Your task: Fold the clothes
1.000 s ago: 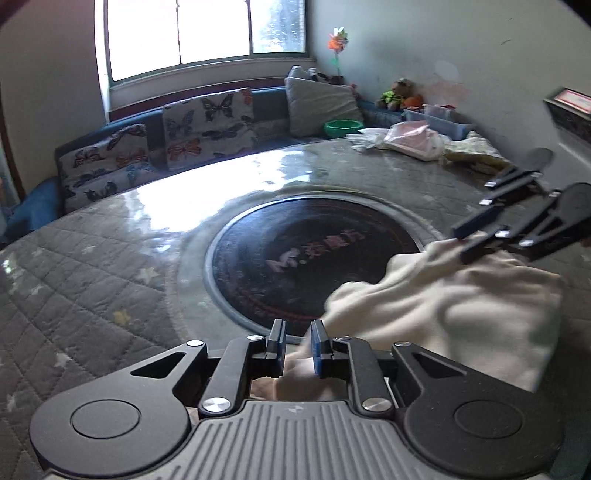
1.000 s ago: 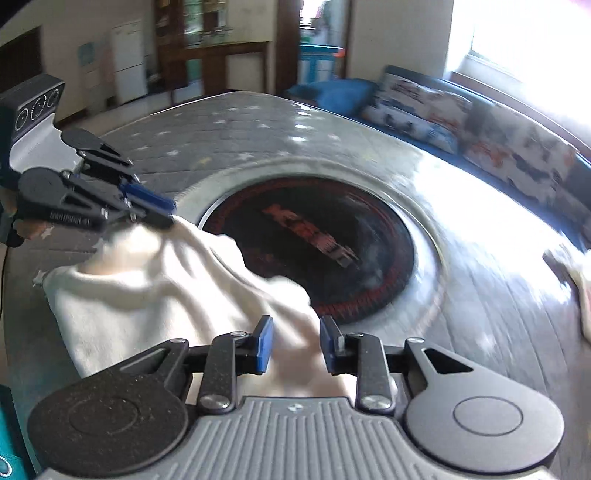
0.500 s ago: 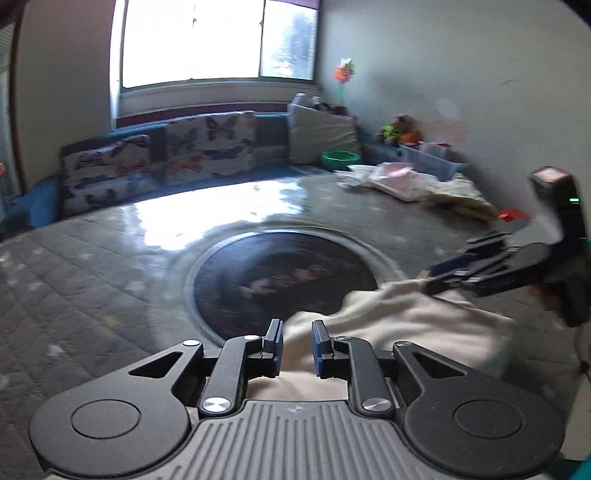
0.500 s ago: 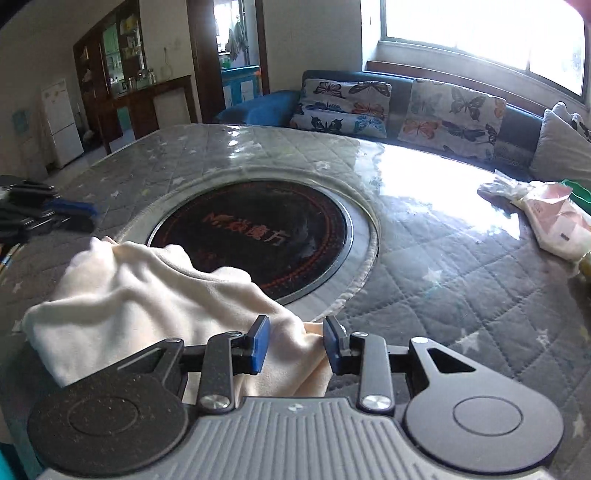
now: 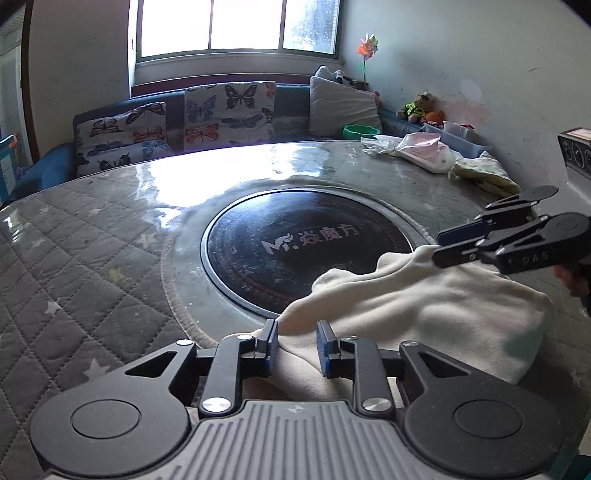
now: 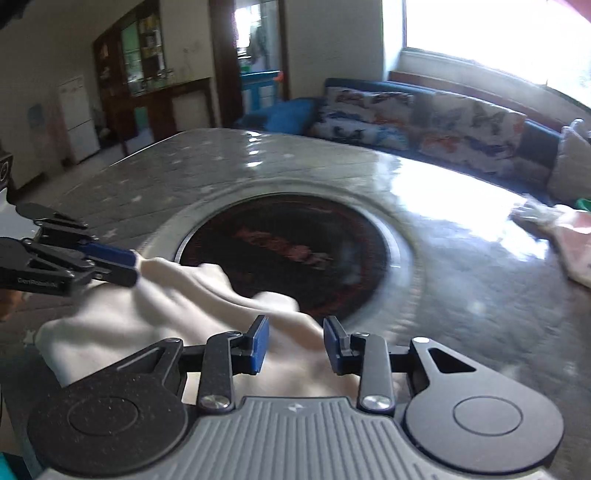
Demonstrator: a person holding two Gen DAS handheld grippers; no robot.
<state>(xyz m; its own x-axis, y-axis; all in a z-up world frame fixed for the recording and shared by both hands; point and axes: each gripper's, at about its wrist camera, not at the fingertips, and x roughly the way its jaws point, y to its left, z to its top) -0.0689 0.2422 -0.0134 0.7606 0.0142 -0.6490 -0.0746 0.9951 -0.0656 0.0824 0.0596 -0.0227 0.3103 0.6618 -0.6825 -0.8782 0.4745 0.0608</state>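
- A cream garment (image 5: 436, 306) lies bunched at the near edge of a round table (image 5: 92, 258) covered in grey quilted, star-printed cloth under a glossy sheet.
- Part of the garment spills onto the black disc (image 5: 306, 254) set in the middle of the table, which carries white lettering.
- The left gripper (image 5: 294, 349) sits low over the near fold of the garment, its blue-padded fingers (image 5: 272, 347) spread with cloth showing in the gap between them; no pinch is visible.
- In the left wrist view, the right gripper (image 5: 441, 245) reaches in from the right, its fingers held a little apart at a raised corner of the cloth; whether that corner is gripped cannot be told.
- In the right wrist view, the right gripper (image 6: 295, 347) has its fingers spread wide over the garment (image 6: 155, 314), with fabric between them but not clamped.
- The same view shows the left gripper (image 6: 131, 266) at the left edge, its tips at a lifted peak of the cream cloth; the grip there cannot be told.
- Part of a hand (image 5: 572, 280) shows behind the right gripper at the frame's edge.
- A small heap of pink and pale clothes (image 5: 424, 153) rests on the far right of the table, well apart from the cream garment.
- Behind the table, a blue sofa (image 5: 44, 166) with butterfly-print cushions (image 5: 229, 110) stands under a bright window (image 5: 236, 26).
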